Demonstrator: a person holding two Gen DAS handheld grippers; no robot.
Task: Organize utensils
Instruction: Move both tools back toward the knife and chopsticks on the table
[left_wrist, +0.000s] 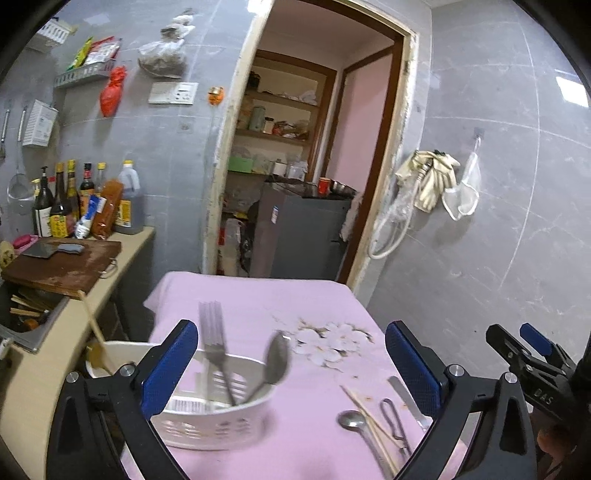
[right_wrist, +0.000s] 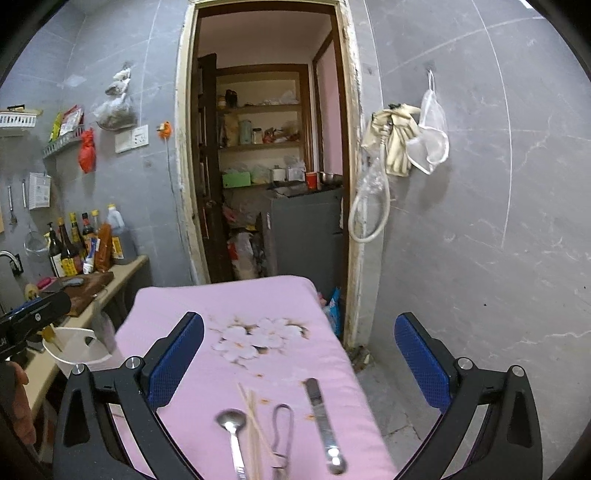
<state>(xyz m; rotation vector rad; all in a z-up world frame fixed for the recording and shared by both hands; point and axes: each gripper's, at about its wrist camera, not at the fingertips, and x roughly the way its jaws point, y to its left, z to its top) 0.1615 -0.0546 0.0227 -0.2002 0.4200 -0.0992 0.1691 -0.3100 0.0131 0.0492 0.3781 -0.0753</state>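
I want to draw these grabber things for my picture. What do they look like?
Each grabber is a black frame shaped like a wide V, with silver round screws. The left gripper and right gripper both end in two flat fingers covered with bumpy blue pads. One black side has small pale letters on it.

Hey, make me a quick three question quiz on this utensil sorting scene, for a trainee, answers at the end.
1. True or false: the left claw is clamped on the fork.
2. Which already stands in the white basket? A) the chopsticks B) the big spoon C) the flat metal tool
3. Fill in: the small spoon lies on the ____ cloth.

Key
1. False: both the left claw and the right claw are open and empty.
2. B, beside the fork.
3. Pink.
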